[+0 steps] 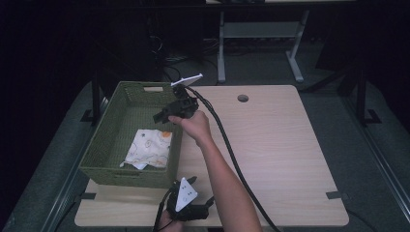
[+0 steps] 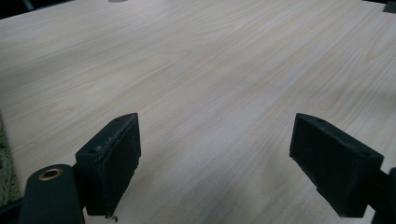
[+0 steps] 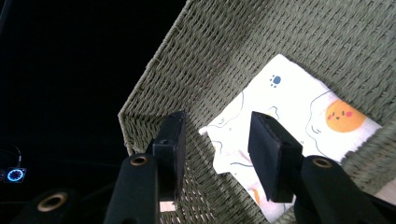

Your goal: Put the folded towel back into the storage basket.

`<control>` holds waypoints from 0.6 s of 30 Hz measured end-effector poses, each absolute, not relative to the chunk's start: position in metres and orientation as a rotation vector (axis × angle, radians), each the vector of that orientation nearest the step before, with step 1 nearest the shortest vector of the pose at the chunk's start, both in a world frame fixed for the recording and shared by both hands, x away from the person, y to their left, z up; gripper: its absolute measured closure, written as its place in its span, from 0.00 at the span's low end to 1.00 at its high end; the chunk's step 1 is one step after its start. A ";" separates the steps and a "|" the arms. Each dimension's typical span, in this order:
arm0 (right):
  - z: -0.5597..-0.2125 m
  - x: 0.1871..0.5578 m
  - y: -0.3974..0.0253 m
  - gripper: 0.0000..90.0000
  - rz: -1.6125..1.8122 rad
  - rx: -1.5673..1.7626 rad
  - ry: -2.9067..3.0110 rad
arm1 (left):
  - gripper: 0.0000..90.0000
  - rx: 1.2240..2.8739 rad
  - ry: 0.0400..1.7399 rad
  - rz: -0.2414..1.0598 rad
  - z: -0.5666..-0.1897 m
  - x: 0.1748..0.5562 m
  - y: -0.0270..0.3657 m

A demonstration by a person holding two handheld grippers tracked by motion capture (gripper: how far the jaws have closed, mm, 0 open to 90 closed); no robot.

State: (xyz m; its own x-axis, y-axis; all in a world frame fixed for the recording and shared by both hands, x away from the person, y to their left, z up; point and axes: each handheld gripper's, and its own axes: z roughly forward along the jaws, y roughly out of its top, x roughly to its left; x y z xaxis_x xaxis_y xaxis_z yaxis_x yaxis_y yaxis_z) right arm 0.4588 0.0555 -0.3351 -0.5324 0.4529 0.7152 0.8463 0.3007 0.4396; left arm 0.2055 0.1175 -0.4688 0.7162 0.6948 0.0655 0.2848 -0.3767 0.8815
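**Right gripper over the basket, cloth lying inside**

Jaws on both grippers are parted and hold nothing. From my seat, the right gripper [image 1: 164,116] hangs above the green woven basket [image 1: 104,145], jaws moderately apart and aimed down at the folded printed cloth [image 1: 147,147], which rests on the basket floor toward its 5 o'clock corner. I judge the gripper sits over the rim for a straight line down to the cloth; whether I'm about to pick it or have just dropped it, I cannot tell. At the table's 6 o'clock edge, the left gripper [image 1: 188,205] waits with jaws wide over bare table [image 1: 280,145], probably parked clear of the right arm.
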 end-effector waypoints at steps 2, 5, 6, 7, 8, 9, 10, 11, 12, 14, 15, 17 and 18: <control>-0.334 0.458 0.053 0.61 -1.144 -1.152 -2.110 | 0.19 1.961 0.753 0.539 -0.469 0.205 0.117; -0.330 0.458 0.048 0.60 -1.156 -1.153 -2.106 | 0.19 1.961 0.752 0.536 -0.469 0.205 0.118; -0.329 0.458 0.045 0.60 -1.155 -1.154 -2.106 | 0.19 1.960 0.753 0.537 -0.469 0.205 0.117; -0.328 0.458 0.043 0.60 -1.160 -1.154 -2.109 | 0.19 1.960 0.753 0.537 -0.469 0.205 0.117; -0.327 0.457 0.042 0.59 -1.165 -1.156 -2.107 | 0.19 1.963 0.751 0.539 -0.469 0.206 0.118; -0.326 0.457 0.039 0.58 -1.171 -1.158 -2.103 | 0.19 1.964 0.751 0.539 -0.469 0.206 0.118; -0.325 0.457 0.036 0.57 -1.179 -1.156 -2.098 | 0.19 1.965 0.751 0.539 -0.469 0.206 0.117; -0.324 0.457 0.035 0.57 -1.183 -1.159 -2.097 | 0.19 1.966 0.751 0.541 -0.469 0.205 0.117; -0.323 0.457 0.032 0.57 -1.183 -1.161 -2.097 | 0.19 1.968 0.750 0.541 -0.469 0.205 0.117; -0.321 0.456 0.027 0.57 -1.196 -1.166 -2.092 | 0.19 1.971 0.749 0.540 -0.469 0.205 0.117; -0.321 0.456 0.025 0.56 -1.200 -1.169 -2.091 | 0.19 1.973 0.748 0.540 -0.469 0.205 0.117; -0.319 0.456 0.020 0.55 -1.210 -1.173 -2.086 | 0.19 1.975 0.747 0.541 -0.469 0.206 0.117; -0.319 0.456 0.018 0.55 -1.214 -1.178 -2.082 | 0.19 1.974 0.748 0.538 -0.469 0.206 0.117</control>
State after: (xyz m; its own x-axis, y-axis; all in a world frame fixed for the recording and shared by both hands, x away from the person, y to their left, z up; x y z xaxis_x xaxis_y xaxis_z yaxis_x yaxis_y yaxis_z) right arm 0.4557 0.0175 -0.3188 -0.5306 0.4454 0.7211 0.8470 0.2460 0.4712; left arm 0.2057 0.1171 -0.4686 0.7189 0.6916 0.0698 0.2861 -0.3860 0.8770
